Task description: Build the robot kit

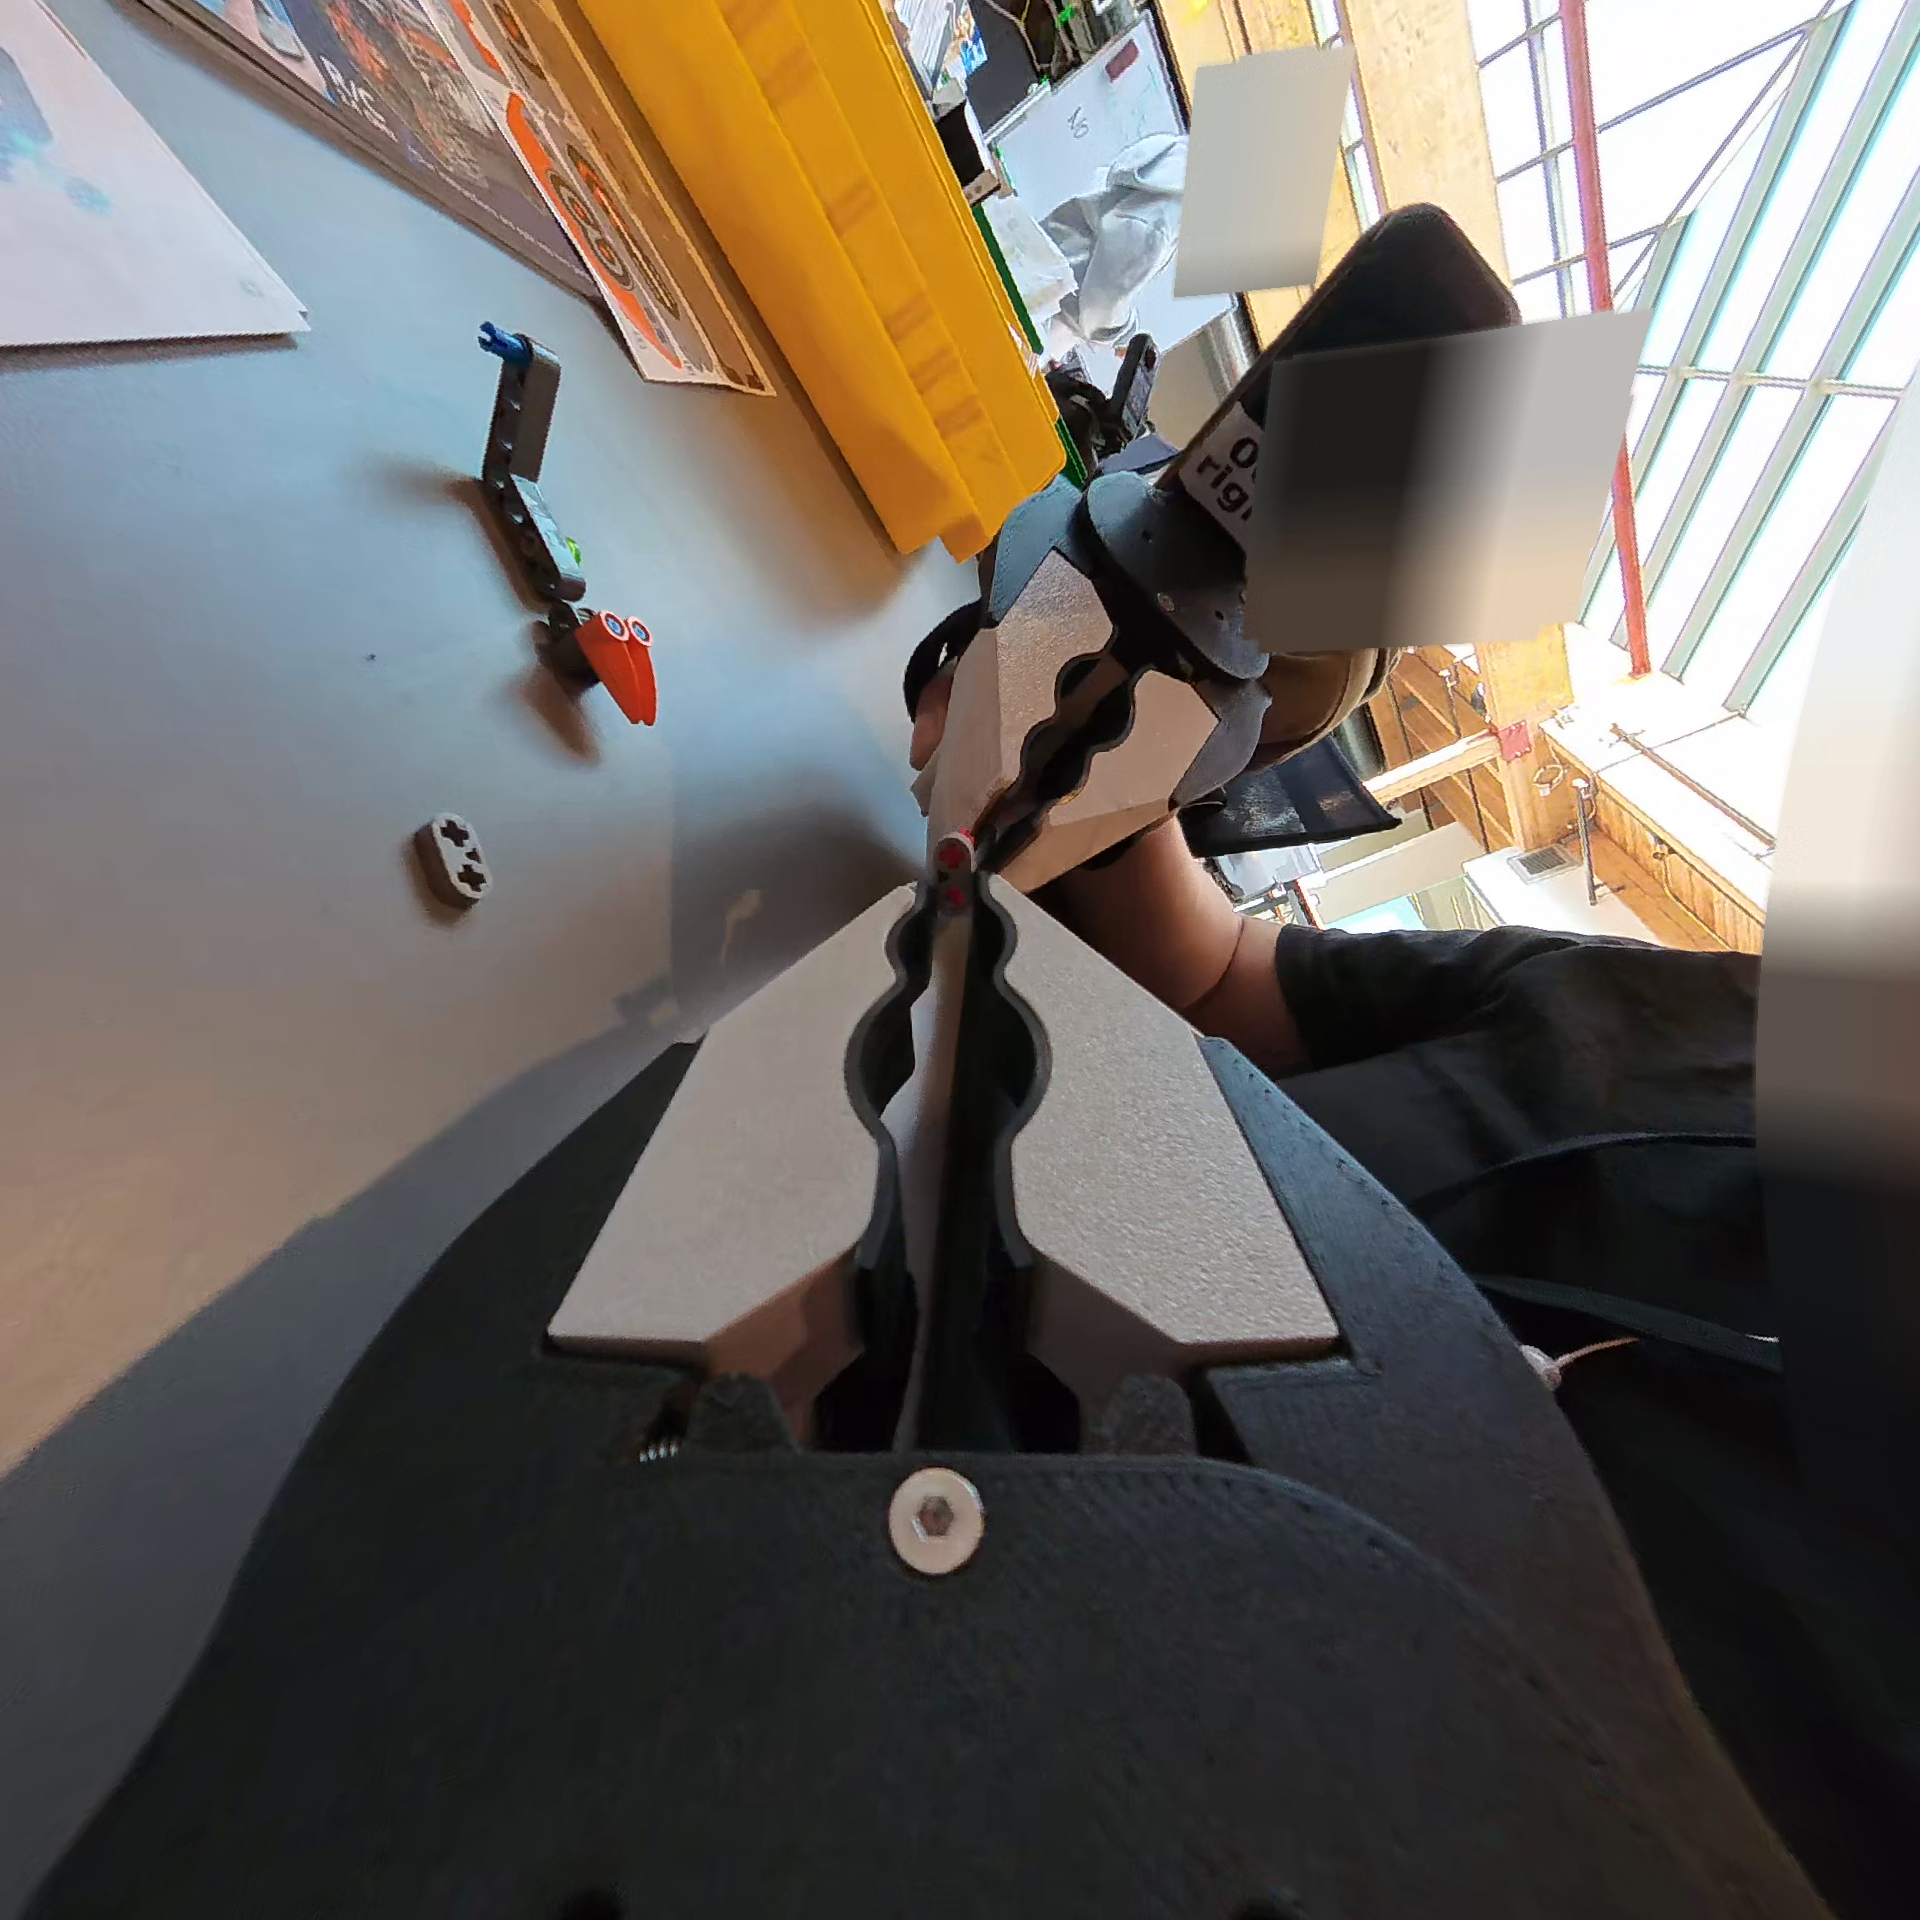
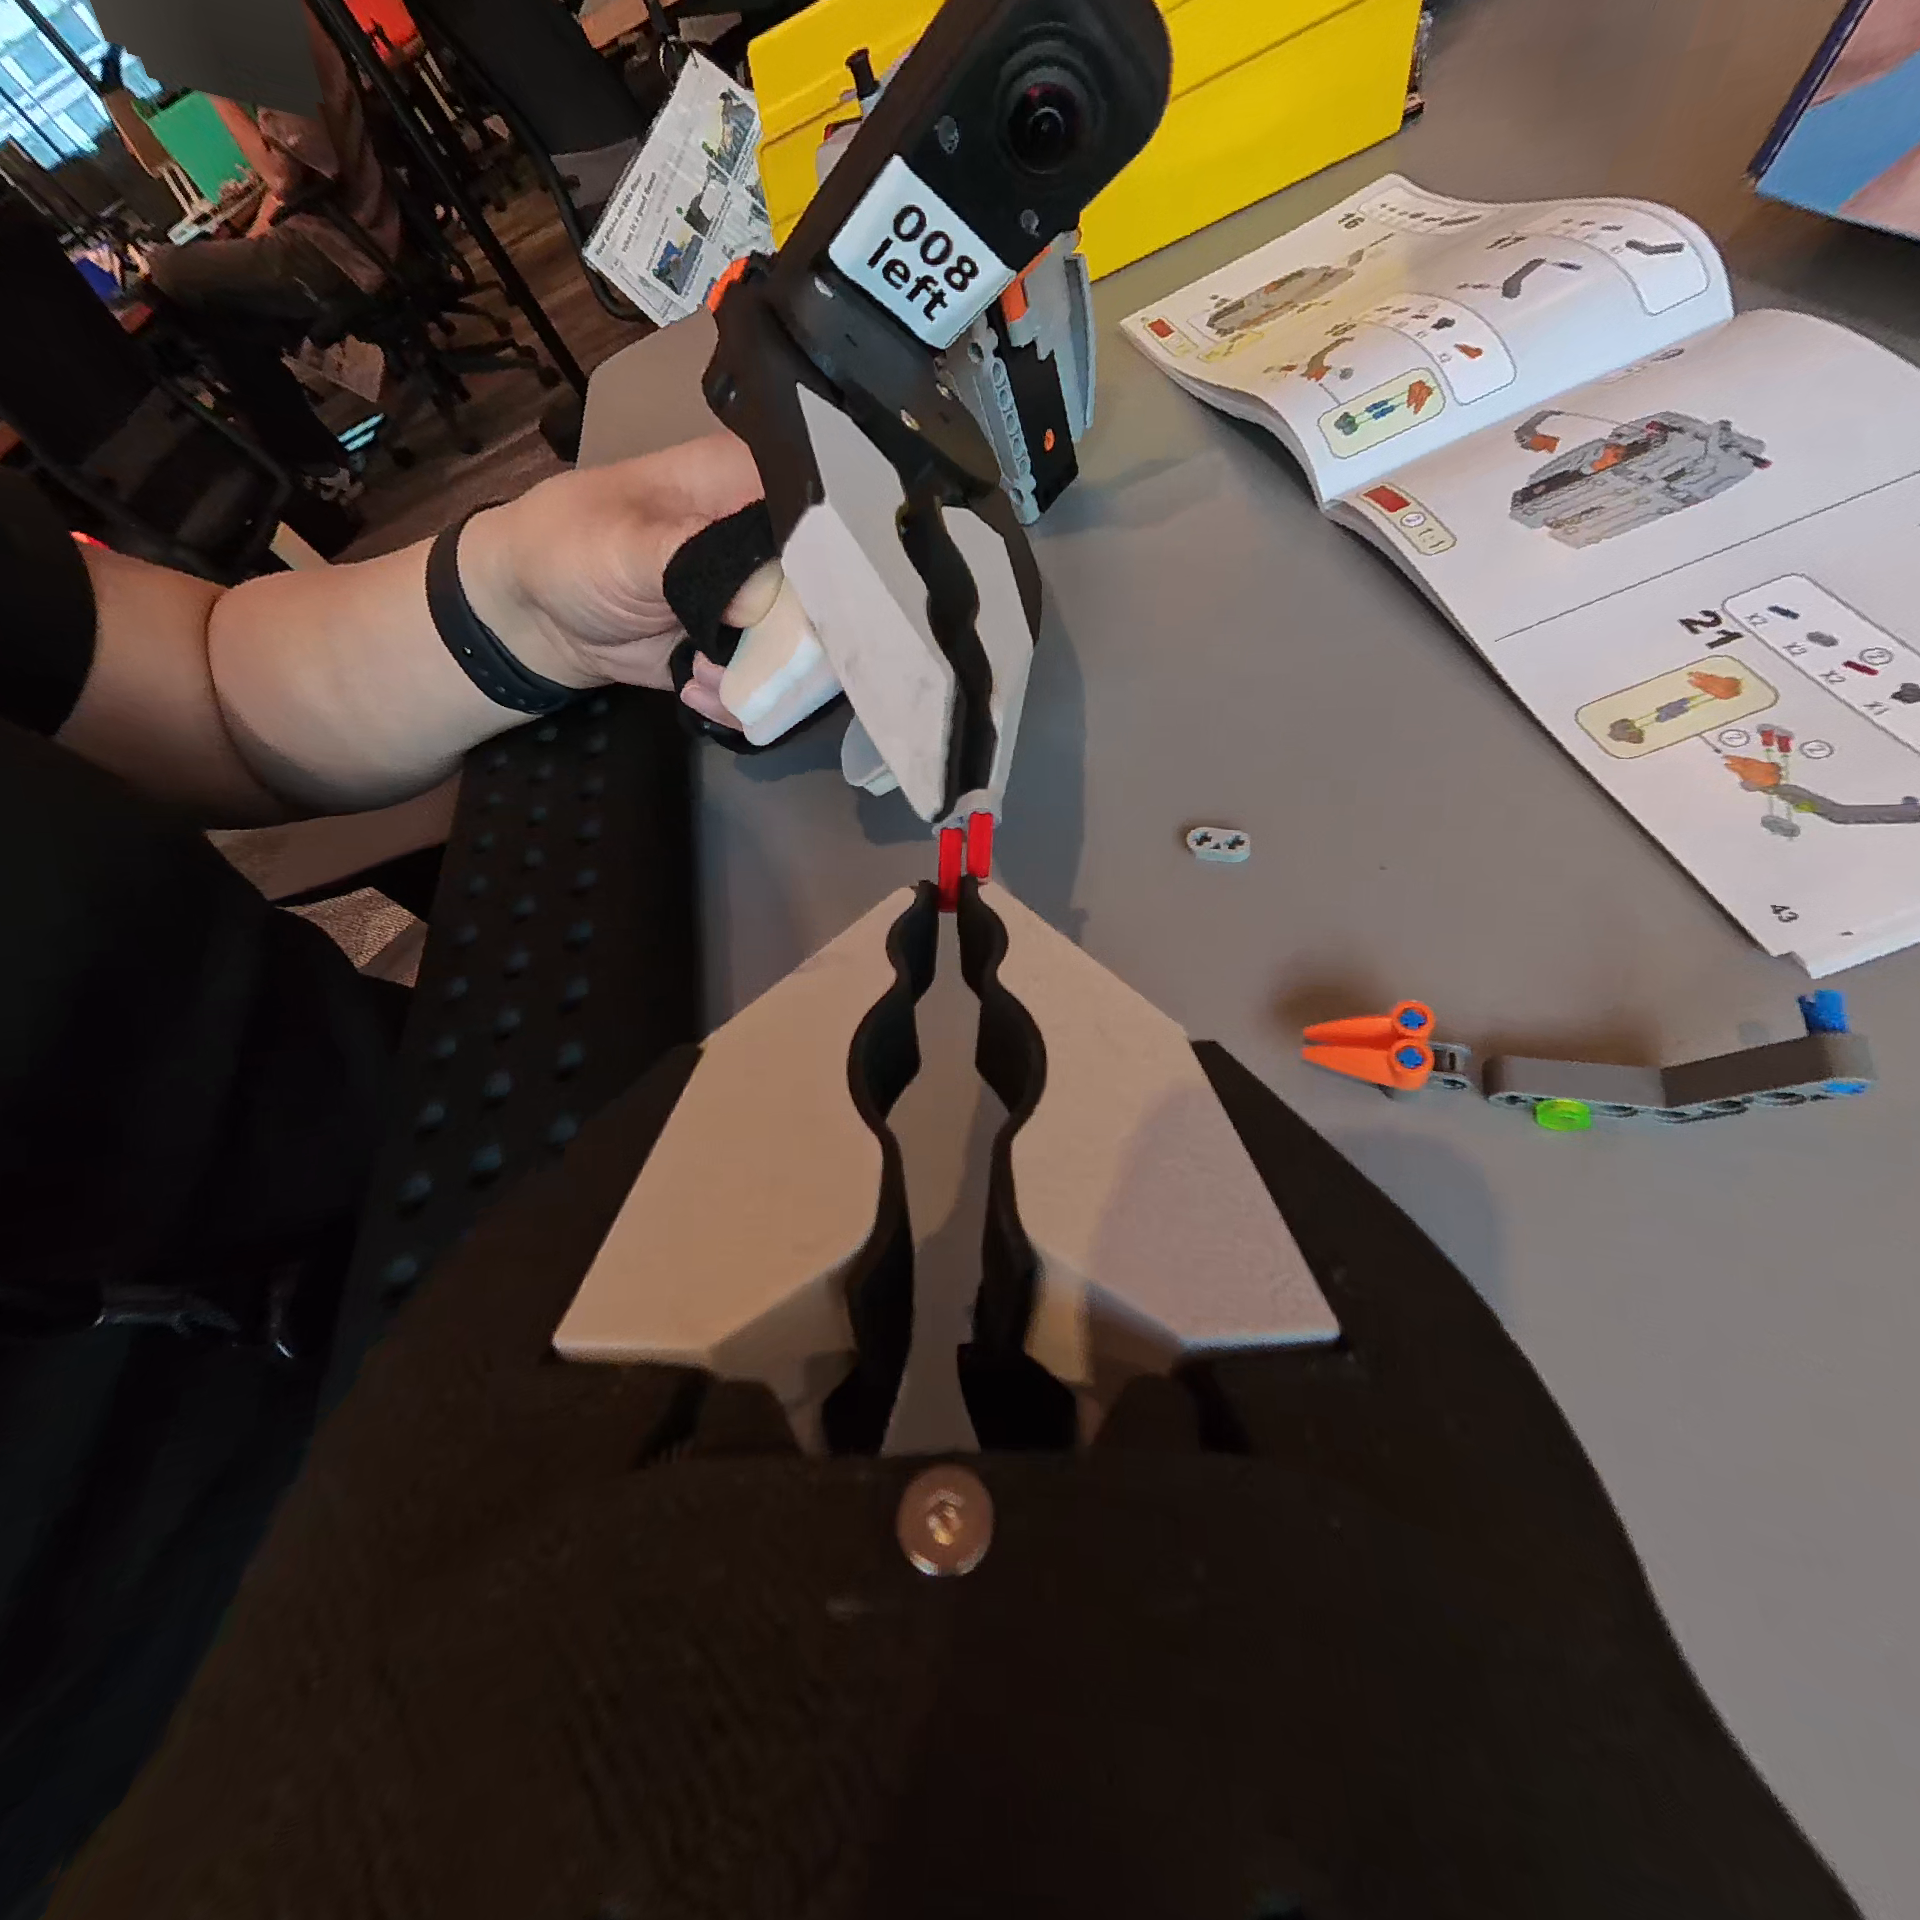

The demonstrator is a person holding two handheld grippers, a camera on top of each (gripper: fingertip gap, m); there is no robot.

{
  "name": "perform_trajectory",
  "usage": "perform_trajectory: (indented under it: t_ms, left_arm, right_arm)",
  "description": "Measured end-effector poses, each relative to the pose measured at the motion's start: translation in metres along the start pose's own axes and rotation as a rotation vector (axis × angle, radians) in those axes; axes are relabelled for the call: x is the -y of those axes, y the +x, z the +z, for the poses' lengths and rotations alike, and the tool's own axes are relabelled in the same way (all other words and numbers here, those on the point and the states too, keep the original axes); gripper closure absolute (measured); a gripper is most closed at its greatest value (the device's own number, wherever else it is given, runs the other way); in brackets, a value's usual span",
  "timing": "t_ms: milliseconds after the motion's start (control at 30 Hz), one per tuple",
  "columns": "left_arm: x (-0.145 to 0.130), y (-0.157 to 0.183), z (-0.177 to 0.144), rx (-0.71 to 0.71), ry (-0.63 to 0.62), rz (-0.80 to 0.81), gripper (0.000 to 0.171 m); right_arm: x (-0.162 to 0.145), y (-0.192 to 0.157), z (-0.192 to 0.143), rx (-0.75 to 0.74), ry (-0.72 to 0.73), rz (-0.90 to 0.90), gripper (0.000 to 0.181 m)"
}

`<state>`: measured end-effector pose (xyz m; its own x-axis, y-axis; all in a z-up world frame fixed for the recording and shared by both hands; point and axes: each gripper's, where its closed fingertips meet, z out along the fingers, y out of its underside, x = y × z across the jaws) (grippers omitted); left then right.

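Two hand-held grippers meet tip to tip above the grey table [image 2: 1351, 727]. The left hand-held gripper [image 2: 971, 805] is clenched on a small grey connector [image 2: 977, 802] that carries two red pegs [image 2: 966, 854] side by side. The right hand-held gripper [image 2: 948, 891] is clenched on the end of one of those two pegs.

On the table lie one loose grey connector with two cross holes [image 2: 1218, 843] and one partly built grey arm [image 2: 1621, 1075] with two orange cones [image 2: 1366, 1044] at one end, one green ring and one blue pin. One open instruction booklet [image 2: 1621, 540] lies beyond them, and one yellow bin [image 2: 1247, 135] stands at the table's far side. A partly built grey and black model [image 2: 1049, 364] stands behind the left hand-held gripper.
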<state>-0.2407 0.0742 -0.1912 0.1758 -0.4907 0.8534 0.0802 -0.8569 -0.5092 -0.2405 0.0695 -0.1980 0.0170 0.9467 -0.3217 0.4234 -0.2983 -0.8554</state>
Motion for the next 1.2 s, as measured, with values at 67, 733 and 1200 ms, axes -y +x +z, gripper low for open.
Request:
perform_trajectory:
  t_ms: [67, 733, 1200]
  left_arm:
    - [-0.001, -0.002, 0.0, 0.011, -0.004, 0.0, 0.167]
    - [0.001, -0.003, -0.002, -0.023, 0.014, -0.057, 0.166]
    - [0.006, 0.003, -0.006, -0.057, 0.037, -0.052, 0.166]
  right_arm:
    - [-0.002, 0.001, 0.001, -0.015, -0.011, -0.007, 0.177]
    - [0.005, 0.004, 0.0, 0.0, 0.052, 0.055, 0.177]
    - [0.014, 0.002, -0.002, 0.094, 0.139, 0.212, 0.177]
